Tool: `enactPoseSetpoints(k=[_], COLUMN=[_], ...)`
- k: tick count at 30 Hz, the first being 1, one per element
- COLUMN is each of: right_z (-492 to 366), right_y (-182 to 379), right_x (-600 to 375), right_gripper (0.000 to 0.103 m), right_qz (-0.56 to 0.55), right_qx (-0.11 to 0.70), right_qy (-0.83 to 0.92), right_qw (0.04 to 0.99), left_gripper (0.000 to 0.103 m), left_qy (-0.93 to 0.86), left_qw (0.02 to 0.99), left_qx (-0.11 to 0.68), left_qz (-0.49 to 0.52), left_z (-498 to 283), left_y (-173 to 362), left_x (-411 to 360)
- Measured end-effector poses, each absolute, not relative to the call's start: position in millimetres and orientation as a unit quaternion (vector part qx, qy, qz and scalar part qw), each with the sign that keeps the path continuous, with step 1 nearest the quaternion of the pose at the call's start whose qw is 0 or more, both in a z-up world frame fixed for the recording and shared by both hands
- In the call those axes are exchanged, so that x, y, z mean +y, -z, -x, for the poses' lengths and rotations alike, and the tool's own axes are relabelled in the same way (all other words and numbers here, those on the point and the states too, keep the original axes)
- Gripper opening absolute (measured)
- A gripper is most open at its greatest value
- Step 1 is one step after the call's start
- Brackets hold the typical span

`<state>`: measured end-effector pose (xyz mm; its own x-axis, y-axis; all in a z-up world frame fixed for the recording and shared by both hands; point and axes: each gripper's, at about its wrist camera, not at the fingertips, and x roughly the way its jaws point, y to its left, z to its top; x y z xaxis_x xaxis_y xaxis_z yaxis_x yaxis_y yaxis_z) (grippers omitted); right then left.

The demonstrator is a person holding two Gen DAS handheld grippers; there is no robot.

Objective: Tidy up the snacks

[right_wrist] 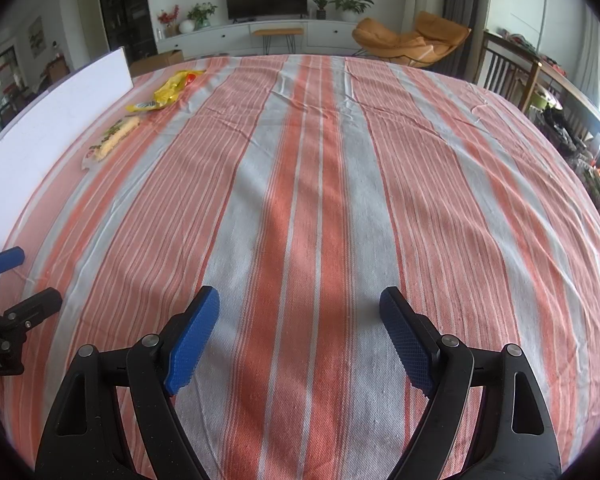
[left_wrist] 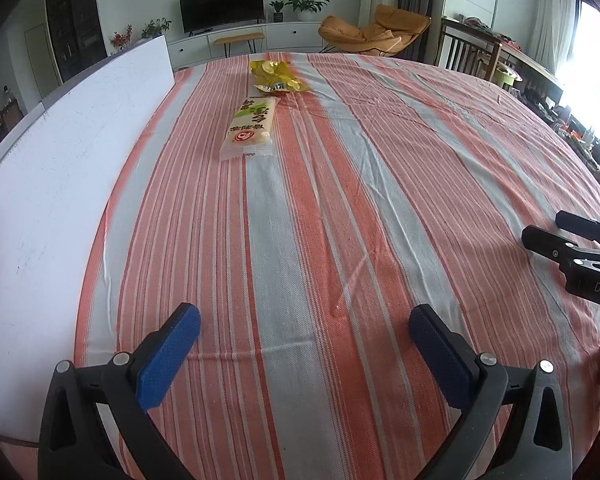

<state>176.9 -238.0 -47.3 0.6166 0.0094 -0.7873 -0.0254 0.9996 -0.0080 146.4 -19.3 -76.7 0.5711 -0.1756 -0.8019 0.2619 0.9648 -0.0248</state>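
Two snacks lie on the orange and grey striped tablecloth (left_wrist: 360,208) at its far left. One is a long pale packet of yellow crackers (left_wrist: 251,128) (right_wrist: 112,142). Just behind it lies a crumpled yellow bag (left_wrist: 277,77) (right_wrist: 171,90). My left gripper (left_wrist: 304,312) hovers low over the near cloth, well short of both snacks, open with nothing between its blue pads. The right gripper (right_wrist: 299,293) is likewise open and empty over the middle of the cloth. Each gripper shows at the edge of the other's view: the right one (left_wrist: 545,227) and the left one (right_wrist: 40,276).
A tall white board (left_wrist: 60,168) (right_wrist: 48,128) stands along the table's left edge, close beside the snacks. Beyond the table are a TV console, an orange lounge chair (right_wrist: 412,40) and wooden chairs at the right. A hand shows at the right edge of the left wrist view.
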Motion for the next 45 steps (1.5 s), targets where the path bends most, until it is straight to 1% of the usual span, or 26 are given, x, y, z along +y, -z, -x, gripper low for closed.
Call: enactPoseSetpoints(k=[45], right_z=[-176.0], right_y=[47.6], right_x=[-240.4], right_gripper=[0.086], right_qz=[0.007], right_qx=[0.438], right_qy=[-0.011], right_qw=[0.899], left_gripper=[0.103], left_qy=[0.124], left_qw=[0.885], left_qx=[0.446], left_qz=[-0.049], left_z=[-145.7], left_y=[76.6], left_x=[-18.7])
